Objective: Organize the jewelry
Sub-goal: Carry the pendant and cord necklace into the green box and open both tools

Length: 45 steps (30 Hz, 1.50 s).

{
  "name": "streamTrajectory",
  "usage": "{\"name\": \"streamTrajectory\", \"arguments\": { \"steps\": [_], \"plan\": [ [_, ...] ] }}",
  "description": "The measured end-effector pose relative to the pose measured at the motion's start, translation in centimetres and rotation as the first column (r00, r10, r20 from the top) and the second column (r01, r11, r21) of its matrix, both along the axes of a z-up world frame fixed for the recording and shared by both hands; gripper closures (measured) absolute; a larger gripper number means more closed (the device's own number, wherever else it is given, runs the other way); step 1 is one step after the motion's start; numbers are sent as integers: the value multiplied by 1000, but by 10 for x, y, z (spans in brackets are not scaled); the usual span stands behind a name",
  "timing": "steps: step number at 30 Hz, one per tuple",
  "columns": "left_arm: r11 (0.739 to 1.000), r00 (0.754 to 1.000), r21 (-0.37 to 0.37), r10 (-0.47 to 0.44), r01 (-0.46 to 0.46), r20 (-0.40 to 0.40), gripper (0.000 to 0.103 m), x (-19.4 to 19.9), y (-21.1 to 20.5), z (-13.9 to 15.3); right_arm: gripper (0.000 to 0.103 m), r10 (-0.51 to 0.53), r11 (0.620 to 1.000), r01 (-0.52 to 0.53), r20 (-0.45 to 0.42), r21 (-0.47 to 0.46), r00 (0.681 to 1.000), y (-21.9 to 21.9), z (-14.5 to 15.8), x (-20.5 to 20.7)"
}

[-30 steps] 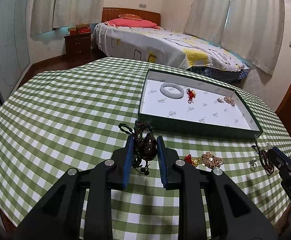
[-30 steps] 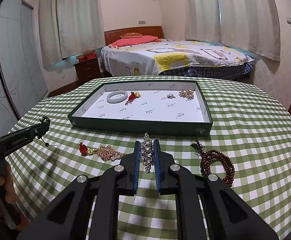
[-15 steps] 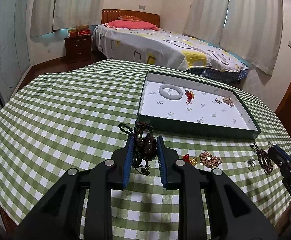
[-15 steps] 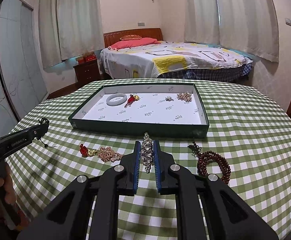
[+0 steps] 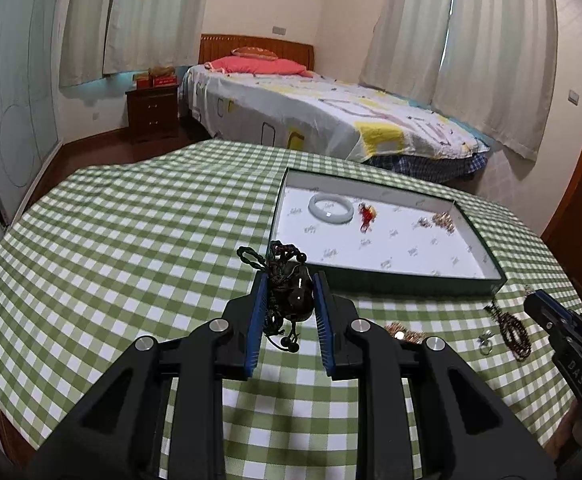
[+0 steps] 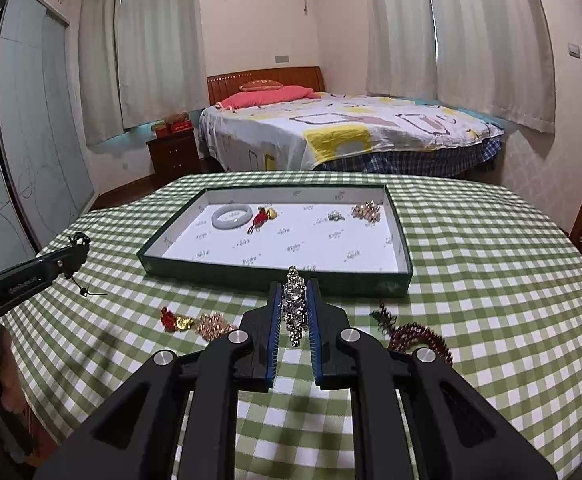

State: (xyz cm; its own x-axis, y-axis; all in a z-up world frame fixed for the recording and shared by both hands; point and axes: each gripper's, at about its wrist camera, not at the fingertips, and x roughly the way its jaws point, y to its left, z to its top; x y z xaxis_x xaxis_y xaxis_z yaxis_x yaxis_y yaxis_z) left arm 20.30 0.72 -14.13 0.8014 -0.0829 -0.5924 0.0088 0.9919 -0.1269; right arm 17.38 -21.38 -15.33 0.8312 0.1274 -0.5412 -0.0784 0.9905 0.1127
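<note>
both grippers are holding as before: the left gripper [image 5: 290,302] is grasping a dark corded pendant [image 5: 291,292], the right gripper [image 6: 294,307] a crystal piece [image 6: 295,305], both lifted higher, near the tray [image 6: 275,276], so placing seems next.

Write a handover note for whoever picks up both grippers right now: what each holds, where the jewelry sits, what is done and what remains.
Left gripper: shut on a dark corded pendant, held above the cloth.
Right gripper: shut on a rhinestone piece.
Done: in the green tray lie a pale bangle, a red-gold charm and two small sparkly pieces.
Left: place both held pieces; then the red-gold charm with gold cluster and the dark red bead bracelet on the tablecloth. The left view also shows a small silver piece.
</note>
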Motion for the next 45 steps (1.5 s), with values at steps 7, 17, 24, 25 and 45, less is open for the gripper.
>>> {"name": "streamTrajectory", "arguments": {
  "steps": [7, 17, 24, 25, 45],
  "plan": [
    [999, 997, -6, -33, 34, 64, 80, 1, -9, 25, 89, -2, 1000, 2, 50, -7, 999, -5, 19, 10],
    [996, 982, -7, -87, 89, 170, 80, 32, -29, 61, 89, -5, 1000, 8, 153, -23, 988, -14, 53, 44],
    [993, 979, 0, -114, 116, 169, 80, 75, -45, 58, 89, -28, 1000, 30, 154, -9, 988, -25, 48, 88],
    [993, 980, 2, -114, 116, 165, 80, 81, -46, 55, 89, -30, 999, 32, 152, -10, 988, -26, 45, 93],
    [992, 988, 13, -120, 122, -98, 80, 175, -58, -46, 89, -59, 998, 56, -83, -37, 995, -35, -37, 173]
  ]
}}
